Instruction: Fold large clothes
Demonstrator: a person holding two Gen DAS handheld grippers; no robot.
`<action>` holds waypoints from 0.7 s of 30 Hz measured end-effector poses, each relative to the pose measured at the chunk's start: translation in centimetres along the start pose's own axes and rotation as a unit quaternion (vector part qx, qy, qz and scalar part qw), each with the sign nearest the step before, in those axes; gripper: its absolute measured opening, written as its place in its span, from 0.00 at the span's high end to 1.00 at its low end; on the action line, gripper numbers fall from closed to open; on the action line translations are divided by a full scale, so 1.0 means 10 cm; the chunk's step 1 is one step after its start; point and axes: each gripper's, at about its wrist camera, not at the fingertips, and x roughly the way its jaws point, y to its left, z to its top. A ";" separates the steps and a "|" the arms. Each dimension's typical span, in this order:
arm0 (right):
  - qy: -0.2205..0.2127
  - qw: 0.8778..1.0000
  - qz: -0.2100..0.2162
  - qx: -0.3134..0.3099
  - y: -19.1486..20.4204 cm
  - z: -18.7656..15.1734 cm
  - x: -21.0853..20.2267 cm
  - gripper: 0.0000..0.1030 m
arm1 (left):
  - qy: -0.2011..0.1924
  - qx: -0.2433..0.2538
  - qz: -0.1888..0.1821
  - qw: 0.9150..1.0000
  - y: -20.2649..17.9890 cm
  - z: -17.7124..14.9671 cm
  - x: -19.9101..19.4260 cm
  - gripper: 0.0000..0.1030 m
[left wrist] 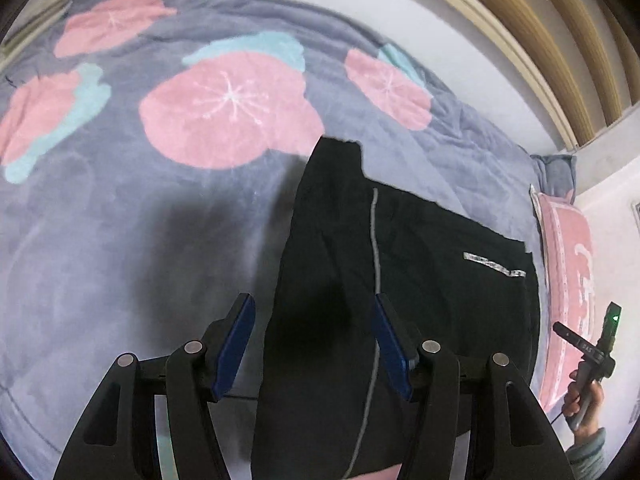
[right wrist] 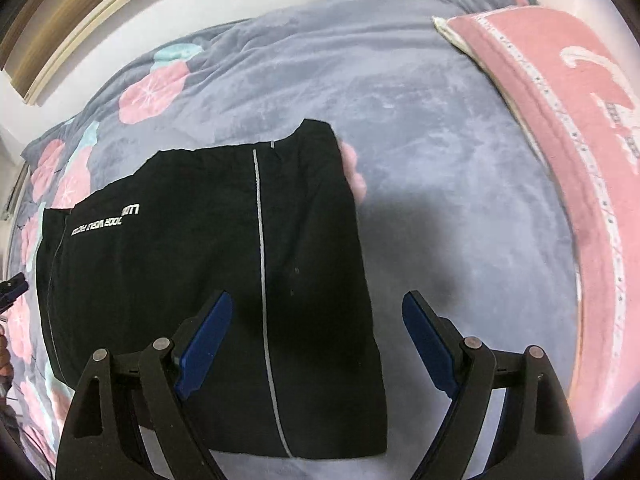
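Note:
A black garment [left wrist: 420, 280] with a thin grey stripe and small white lettering lies folded flat on a grey-blue flowered blanket [left wrist: 120, 200]. It also shows in the right wrist view [right wrist: 180, 260]. My left gripper [left wrist: 314, 308] is open and empty, hovering above the garment's left edge. My right gripper [right wrist: 318, 308] is open and empty, hovering above the garment's right edge. The right gripper also shows at the right border of the left wrist view [left wrist: 592, 344], held in a hand.
The blanket [right wrist: 440, 160] covers a bed with pink and teal flower prints. A pink pillow [right wrist: 560, 140] lies along the right side, also in the left wrist view [left wrist: 568, 280]. A white wall and a wooden frame [left wrist: 540, 40] stand behind the bed.

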 end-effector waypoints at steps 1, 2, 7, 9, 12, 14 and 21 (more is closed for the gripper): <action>0.005 1.000 0.005 0.000 0.01 0.03 0.11 0.14 | 0.007 -0.005 -0.006 1.000 0.04 0.02 0.09 0.41; 0.010 1.000 0.007 0.001 0.02 0.04 0.17 0.14 | 0.009 -0.008 -0.009 1.000 0.06 0.02 0.15 0.41; 0.037 0.999 0.029 0.009 -0.09 0.08 0.51 0.14 | 0.041 -0.011 -0.038 0.998 0.07 0.02 0.46 0.41; 0.049 0.998 0.035 0.013 -0.12 0.11 0.69 0.14 | 0.055 -0.009 -0.046 0.997 0.06 -0.01 0.59 0.41; 0.063 0.995 0.067 0.024 -0.15 0.15 0.87 0.14 | 0.064 -0.017 -0.062 0.996 0.07 -0.01 0.76 0.37; 0.070 0.993 0.089 0.032 -0.16 0.18 0.96 0.14 | 0.063 -0.032 -0.076 0.995 0.10 0.00 0.83 0.35; 0.094 0.979 0.162 0.078 -0.23 0.21 1.32 0.13 | 0.079 -0.054 -0.097 0.991 0.13 0.00 1.06 0.25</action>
